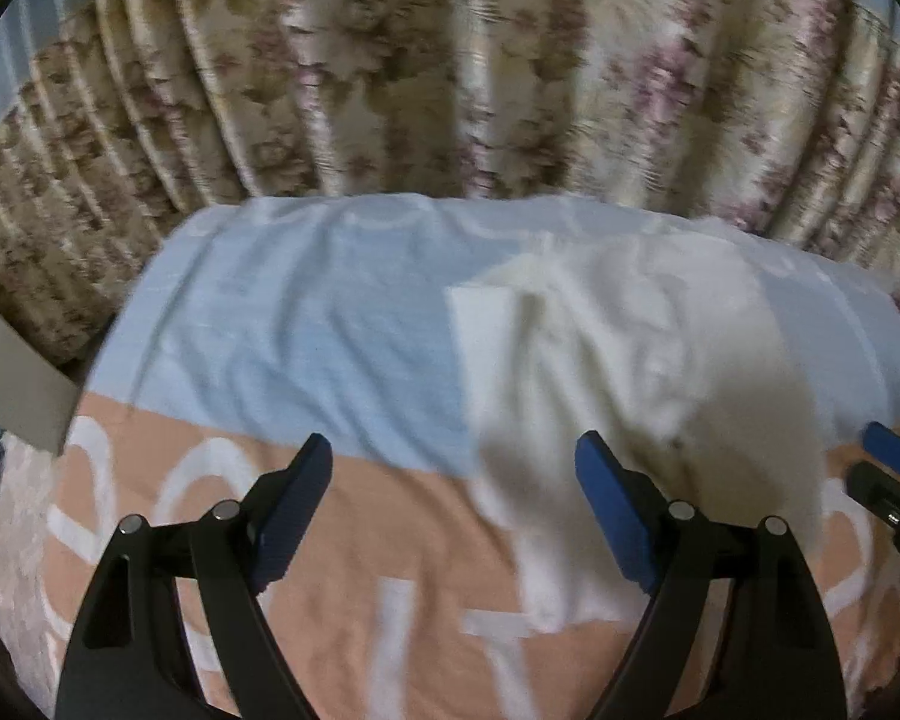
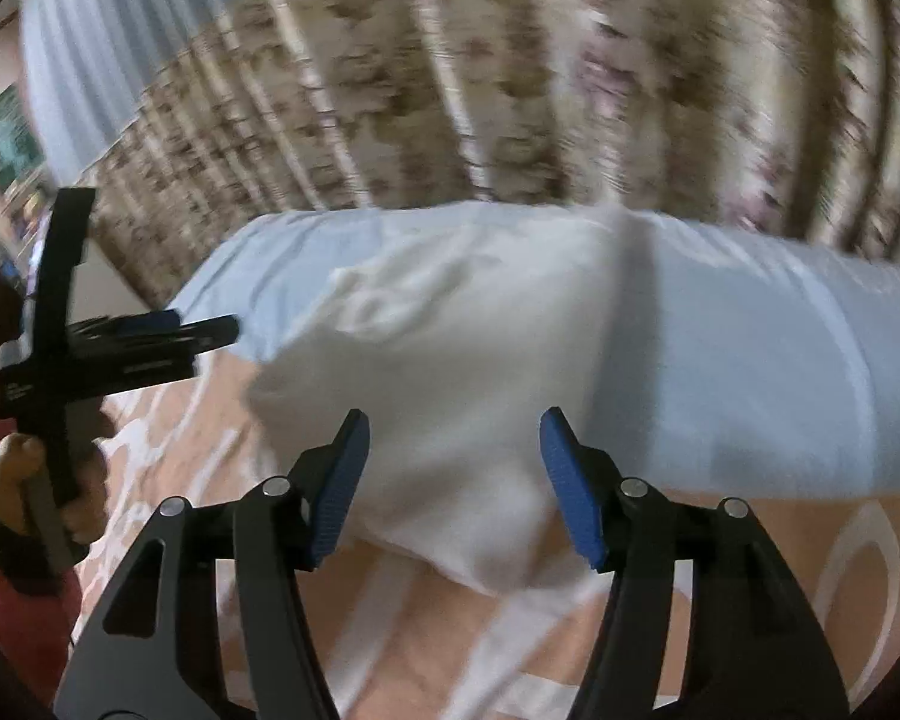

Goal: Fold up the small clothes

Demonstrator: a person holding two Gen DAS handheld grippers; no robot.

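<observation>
A floral curtain [image 1: 390,78] hangs beyond the bed, whose blue-and-peach sheet [image 1: 306,330] spreads ahead of both pairs of fingers. The white garment [image 2: 468,360] lies rumpled on it, just beyond the right gripper [image 2: 453,483], released and empty. The left gripper [image 1: 453,504] is spread wide, holding nothing, with the garment under its right finger.

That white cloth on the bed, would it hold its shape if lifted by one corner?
Probably not. The white cloth lies creased and follows the bedcover, so it looks thin and floppy. It likely drapes, and seems light.
</observation>
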